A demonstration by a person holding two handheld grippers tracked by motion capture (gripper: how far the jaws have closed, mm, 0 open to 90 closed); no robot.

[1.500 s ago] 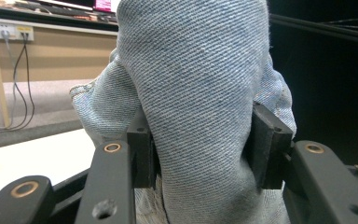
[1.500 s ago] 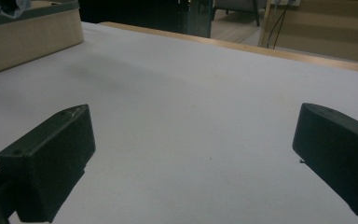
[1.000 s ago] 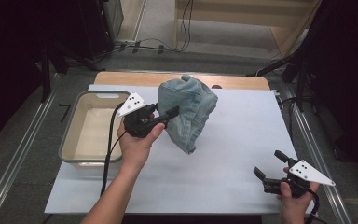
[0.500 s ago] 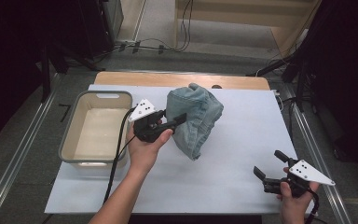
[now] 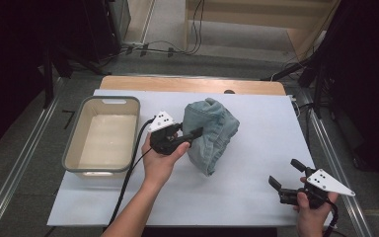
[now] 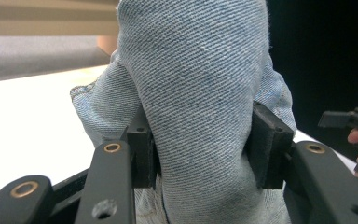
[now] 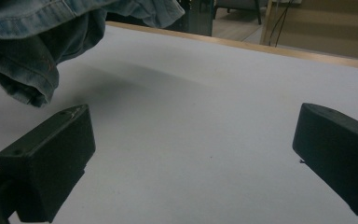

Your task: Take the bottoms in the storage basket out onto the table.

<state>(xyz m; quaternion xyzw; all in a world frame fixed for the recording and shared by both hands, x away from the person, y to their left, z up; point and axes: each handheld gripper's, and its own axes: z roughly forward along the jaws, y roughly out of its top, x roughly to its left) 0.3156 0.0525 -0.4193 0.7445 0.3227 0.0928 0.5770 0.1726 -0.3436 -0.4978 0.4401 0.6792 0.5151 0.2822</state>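
- The left gripper has its two jaws closed on a fold of the denim garment; in the left gripper view the pads press into the blue cloth from both sides, with the thick fold bulging up between and above them.
- The garment hangs bunched from that grip, its lower end reaching down toward the white table; whether it touches the surface cannot be told.
- The right gripper is held low near the table's near right corner, its jaws spread wide with nothing between them; the right gripper view shows bare white tabletop in the gap.
- Ahead of the right gripper's jaws and off to their left, a hanging hem of the denim is well apart from them.
- Behind the left gripper, on the side away from the garment, a grey plastic tub sits on the table, holding nothing.
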